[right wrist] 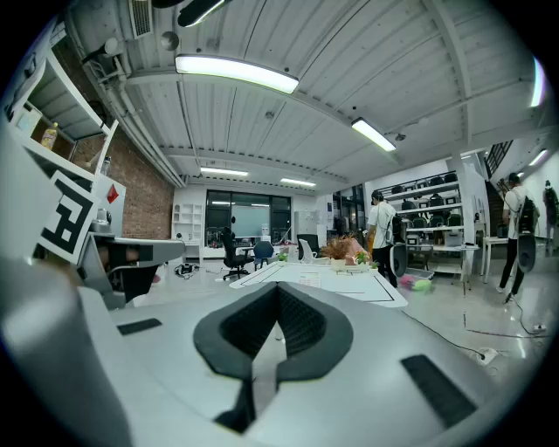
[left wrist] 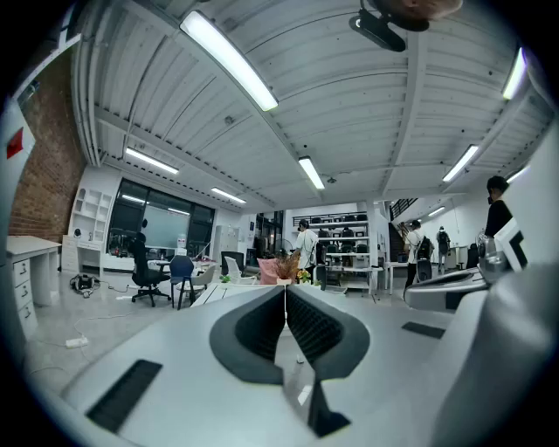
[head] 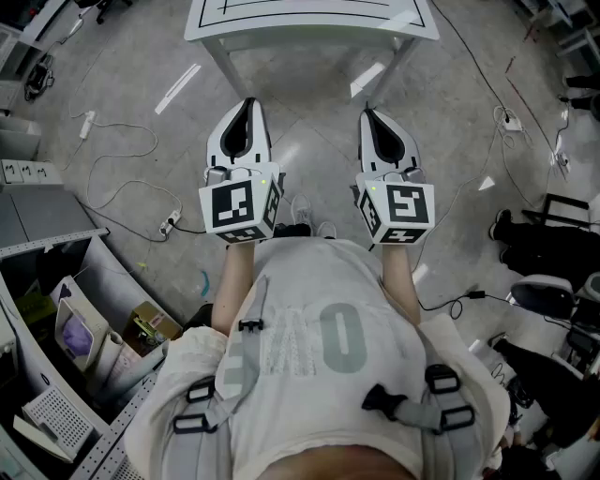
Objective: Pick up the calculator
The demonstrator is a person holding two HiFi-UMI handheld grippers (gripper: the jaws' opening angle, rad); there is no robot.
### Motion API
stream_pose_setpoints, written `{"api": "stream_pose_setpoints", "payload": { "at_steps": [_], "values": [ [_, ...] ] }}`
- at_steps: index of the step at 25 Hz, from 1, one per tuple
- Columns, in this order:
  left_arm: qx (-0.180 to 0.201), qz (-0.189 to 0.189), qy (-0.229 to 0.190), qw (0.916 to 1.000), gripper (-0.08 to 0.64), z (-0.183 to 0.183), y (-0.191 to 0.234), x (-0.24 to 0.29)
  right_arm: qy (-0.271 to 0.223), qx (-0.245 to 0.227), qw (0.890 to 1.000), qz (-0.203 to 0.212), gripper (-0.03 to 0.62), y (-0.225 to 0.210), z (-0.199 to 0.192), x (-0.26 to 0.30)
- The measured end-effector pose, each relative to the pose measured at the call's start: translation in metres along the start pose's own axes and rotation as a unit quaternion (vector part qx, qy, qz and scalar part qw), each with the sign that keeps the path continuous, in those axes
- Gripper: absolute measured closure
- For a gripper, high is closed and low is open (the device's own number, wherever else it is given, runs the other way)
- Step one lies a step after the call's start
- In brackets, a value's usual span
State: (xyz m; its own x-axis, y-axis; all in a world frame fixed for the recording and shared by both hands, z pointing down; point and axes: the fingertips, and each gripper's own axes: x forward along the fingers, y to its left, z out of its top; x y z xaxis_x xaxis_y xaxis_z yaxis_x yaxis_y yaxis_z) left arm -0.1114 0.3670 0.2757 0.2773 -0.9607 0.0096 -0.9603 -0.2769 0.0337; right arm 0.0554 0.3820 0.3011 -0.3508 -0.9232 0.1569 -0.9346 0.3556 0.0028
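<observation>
No calculator can be made out in any view. A white table with black line markings stands ahead of me; in the right gripper view the table carries papers and a plant at its far end. I hold both grippers level in front of my chest, short of the table. My left gripper is shut, its ribbed pads pressed together with nothing between them. My right gripper is shut as well, its dark pads meeting on nothing. Each marker cube faces up.
Cables and a power strip lie on the grey floor at left. Shelving with bins and boxes stands at lower left. A seated person's legs are at right. Office chairs and standing people are farther off.
</observation>
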Motion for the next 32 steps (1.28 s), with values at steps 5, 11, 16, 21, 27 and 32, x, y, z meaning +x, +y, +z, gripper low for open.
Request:
{"api": "stream_pose_setpoints", "payload": {
  "at_steps": [5, 11, 16, 21, 27, 32],
  "values": [
    [-0.006, -0.002, -0.004, 1.0, 0.538, 0.0, 0.011, 0.012, -0.003, -0.005, 1.0, -0.003, 0.589, 0.001, 0.002, 0.013],
    [-0.007, -0.012, -0.009, 0.9999, 0.538, 0.003, 0.019, 0.031, -0.005, 0.005, 1.0, -0.001, 0.589, -0.003, 0.006, 0.034],
    [-0.021, -0.011, -0.01, 0.9997, 0.538, -0.002, 0.037, 0.044, -0.008, 0.011, 1.0, -0.003, 0.589, -0.003, 0.01, 0.051],
    [-0.031, -0.002, -0.012, 0.9995, 0.538, -0.005, 0.056, 0.051, 0.002, 0.023, 1.0, -0.005, 0.589, 0.0, 0.002, 0.059],
    [-0.033, 0.001, -0.006, 0.9994, 0.538, -0.012, 0.07, 0.067, 0.008, 0.029, 1.0, -0.011, 0.588, -0.007, -0.002, 0.072],
    [-0.016, 0.006, -0.006, 0.9998, 0.538, -0.014, 0.076, 0.092, -0.002, 0.015, 1.0, -0.009, 0.588, -0.018, -0.001, 0.102]
  ]
}}
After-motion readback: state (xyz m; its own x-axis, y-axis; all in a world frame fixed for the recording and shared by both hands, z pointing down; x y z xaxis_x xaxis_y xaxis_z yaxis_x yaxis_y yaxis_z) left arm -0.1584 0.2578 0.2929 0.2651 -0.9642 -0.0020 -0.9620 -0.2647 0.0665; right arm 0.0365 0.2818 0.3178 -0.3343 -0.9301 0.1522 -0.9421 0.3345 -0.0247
